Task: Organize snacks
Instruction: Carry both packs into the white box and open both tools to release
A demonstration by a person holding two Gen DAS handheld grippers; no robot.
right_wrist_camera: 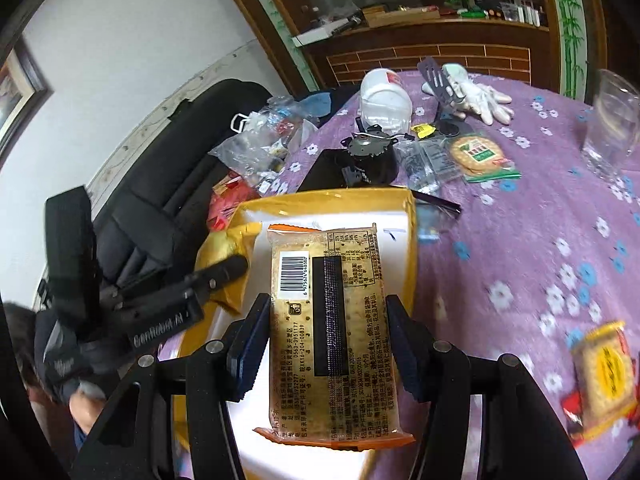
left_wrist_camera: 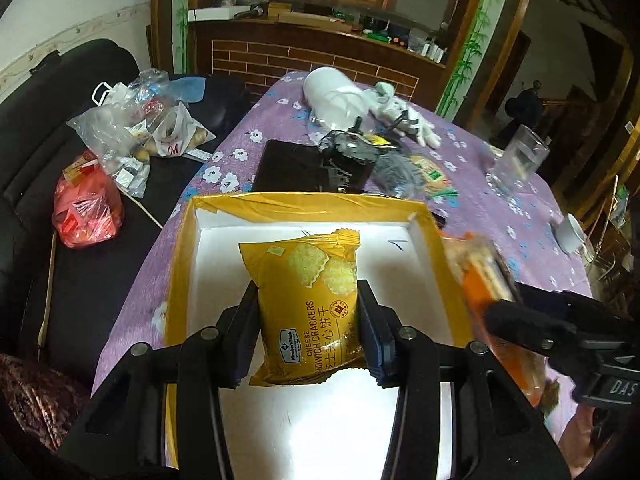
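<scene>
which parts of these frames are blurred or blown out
Left wrist view: the orange packet in the right gripper is motion-smeared, the white floor of the yellow box is overexposed near the bottom, while the cheese cracker packet stays sharp. Right wrist view: the held packet's barcode side is crisp, but the purple tablecloth and the snack packet at lower right are streaked; fisheye bends the edges.

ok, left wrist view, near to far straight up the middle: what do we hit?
left gripper shut on the cheese cracker pack → white floor of the yellow box → box's far yellow rim → black flat case → white helmet-like object → brick-faced counter.
</scene>
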